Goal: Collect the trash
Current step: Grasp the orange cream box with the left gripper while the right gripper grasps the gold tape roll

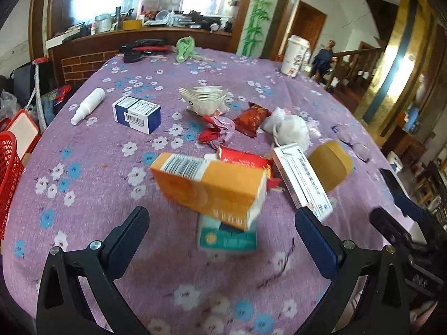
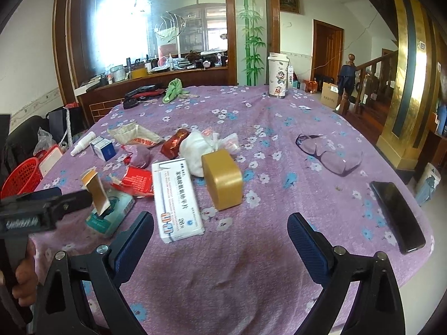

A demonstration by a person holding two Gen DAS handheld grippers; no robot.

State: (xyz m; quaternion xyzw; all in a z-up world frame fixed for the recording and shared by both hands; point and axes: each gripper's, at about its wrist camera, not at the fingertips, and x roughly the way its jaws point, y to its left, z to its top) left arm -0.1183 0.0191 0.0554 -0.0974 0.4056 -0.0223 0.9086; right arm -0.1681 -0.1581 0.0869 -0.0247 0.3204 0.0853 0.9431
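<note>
1. Trash is spread over the middle of the table, which is covered with a purple flowered cloth: an orange box, a teal packet, a torn red wrapper, a long white medicine box, a tan block, a knotted white bag and a dark red packet.
2. The orange box is seen blurred and tilted above the teal packet, in front of the left gripper, whose jaws are spread wide with nothing between them.
3. Whether the orange box is touching the teal packet cannot be told.
4. The right gripper is held over the near edge of the table, its jaws wide apart and empty.
5. The white medicine box lies just beside the tan block, near the right gripper's left finger.
6. A red basket is seen off the left edge of the table.
7. Clear glasses and a black phone lie toward the right edge; a lidded cup stands at the far edge.
</note>
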